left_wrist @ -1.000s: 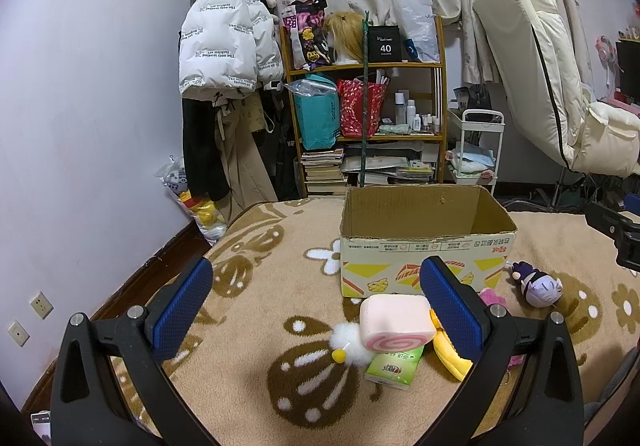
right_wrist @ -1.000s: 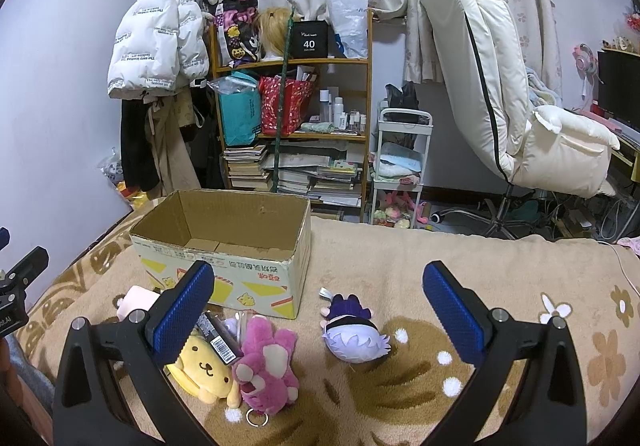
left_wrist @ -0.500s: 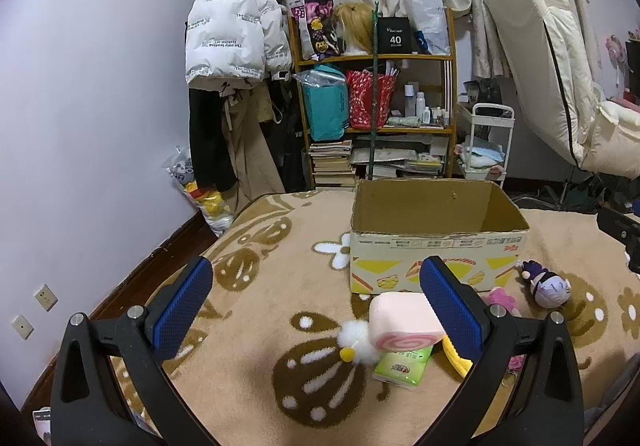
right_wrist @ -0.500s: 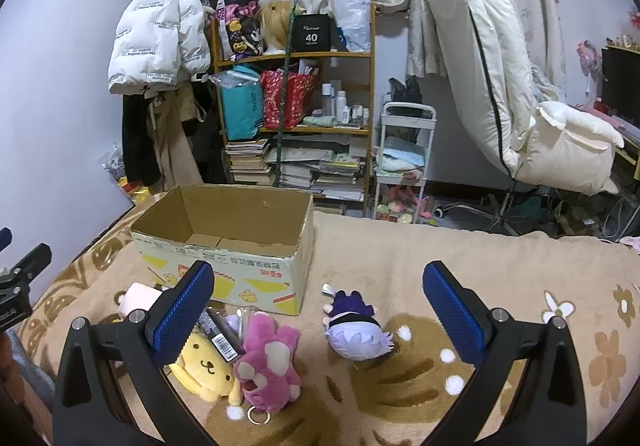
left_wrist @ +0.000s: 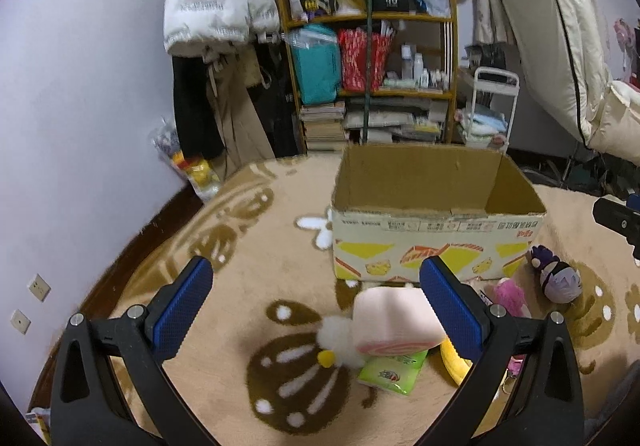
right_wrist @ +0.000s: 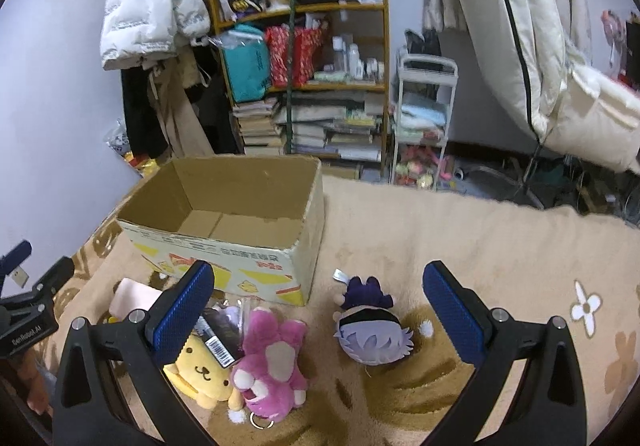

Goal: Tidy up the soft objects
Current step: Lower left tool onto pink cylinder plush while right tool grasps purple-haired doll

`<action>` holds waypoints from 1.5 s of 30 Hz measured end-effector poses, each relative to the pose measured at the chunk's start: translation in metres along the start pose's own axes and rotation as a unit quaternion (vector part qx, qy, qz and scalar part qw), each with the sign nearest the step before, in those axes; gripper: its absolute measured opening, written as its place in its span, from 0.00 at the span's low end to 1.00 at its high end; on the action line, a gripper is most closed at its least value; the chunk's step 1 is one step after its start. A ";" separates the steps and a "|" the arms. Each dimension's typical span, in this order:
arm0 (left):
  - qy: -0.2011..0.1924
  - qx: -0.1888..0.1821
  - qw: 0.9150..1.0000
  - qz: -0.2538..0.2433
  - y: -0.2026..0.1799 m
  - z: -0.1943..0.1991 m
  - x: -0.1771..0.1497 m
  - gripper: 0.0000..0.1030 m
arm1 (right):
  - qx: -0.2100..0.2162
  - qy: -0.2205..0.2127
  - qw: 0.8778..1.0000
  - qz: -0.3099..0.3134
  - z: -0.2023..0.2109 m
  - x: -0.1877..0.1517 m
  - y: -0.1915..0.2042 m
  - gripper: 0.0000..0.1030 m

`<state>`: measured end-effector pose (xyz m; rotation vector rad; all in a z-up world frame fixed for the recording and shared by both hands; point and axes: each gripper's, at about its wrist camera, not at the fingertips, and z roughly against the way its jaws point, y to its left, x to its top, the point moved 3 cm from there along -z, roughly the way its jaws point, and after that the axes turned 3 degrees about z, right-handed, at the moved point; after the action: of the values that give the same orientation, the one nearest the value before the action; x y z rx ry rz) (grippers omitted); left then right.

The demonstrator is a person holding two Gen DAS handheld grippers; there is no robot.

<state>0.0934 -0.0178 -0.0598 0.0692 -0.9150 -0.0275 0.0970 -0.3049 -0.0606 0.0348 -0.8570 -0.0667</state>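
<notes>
An open, empty cardboard box (left_wrist: 436,230) stands on the beige blanket; it also shows in the right wrist view (right_wrist: 224,242). In front of it lie a pink roll-cake plush (left_wrist: 394,326), a white pompom (left_wrist: 340,338), a green tissue pack (left_wrist: 390,372), a yellow dog plush (right_wrist: 204,374), a pink bear plush (right_wrist: 272,366) and a purple-haired doll plush (right_wrist: 372,330), also in the left wrist view (left_wrist: 556,278). My left gripper (left_wrist: 316,306) is open and empty, above the roll cake. My right gripper (right_wrist: 318,310) is open and empty, above the pink bear and the doll.
A wooden shelf (left_wrist: 372,57) full of books and bags stands behind the bed, with a white jacket (left_wrist: 216,1) hanging left of it. A white trolley (right_wrist: 424,117) and a cream recliner (right_wrist: 540,57) are at the right. The wall (left_wrist: 80,125) is close on the left.
Both grippers have moved forward and tilted down a little toward the toys; the box and plush toys appear nearer. Nothing on the blanket has moved.
</notes>
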 end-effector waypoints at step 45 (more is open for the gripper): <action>0.211 -0.093 0.973 0.016 -0.056 -0.109 -0.035 0.78 | -0.013 0.271 0.962 -0.045 -0.158 -0.046 -0.042 1.00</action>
<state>0.1591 -0.0670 -0.1577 -0.1105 -0.4854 -0.0662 0.1847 -0.3433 -0.2011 0.0636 -0.3063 -0.1464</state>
